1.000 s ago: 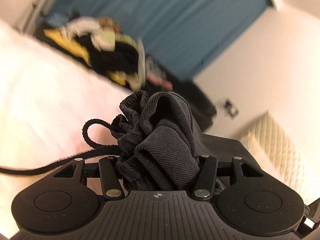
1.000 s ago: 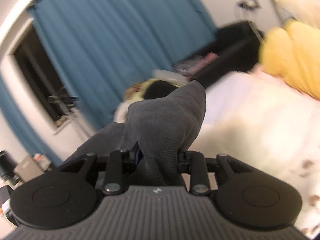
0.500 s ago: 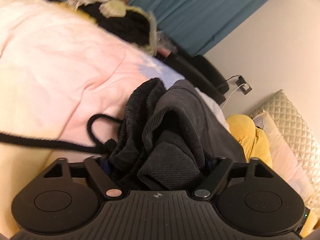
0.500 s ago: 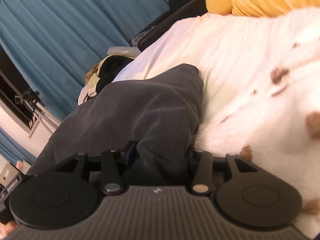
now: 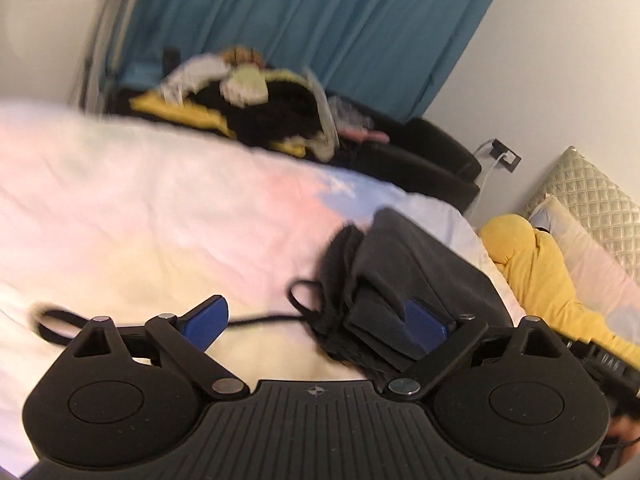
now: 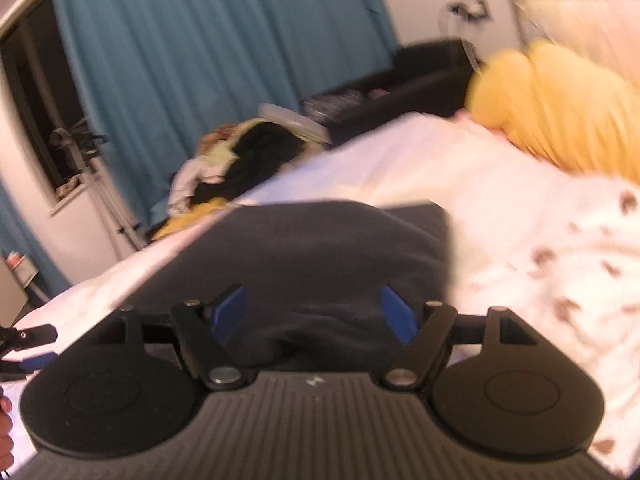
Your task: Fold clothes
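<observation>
left wrist | left gripper point(image 5: 316, 322) jaws just opened wide, dark garment point(image 5: 404, 280) loose at 1 o'clock on bed point(image 5: 120, 220), drawstring point(image 5: 260, 317) trailing to 9 | right gripper point(image 6: 312, 312) jaws just opened, apart, garment at 12, nearer | long axis unclear

Left gripper point(image 5: 316, 324): matte black moulded body, ribbed central plate with a small crosshair mark, two round domed housings at either side, angled black link arms on silver pivot screws, blue pads point(image 5: 208, 322) lining the jaws. Right gripper point(image 6: 316, 314): same build, ribbed grey-black plate, silver screws, blue pads point(image 6: 396, 318).
</observation>
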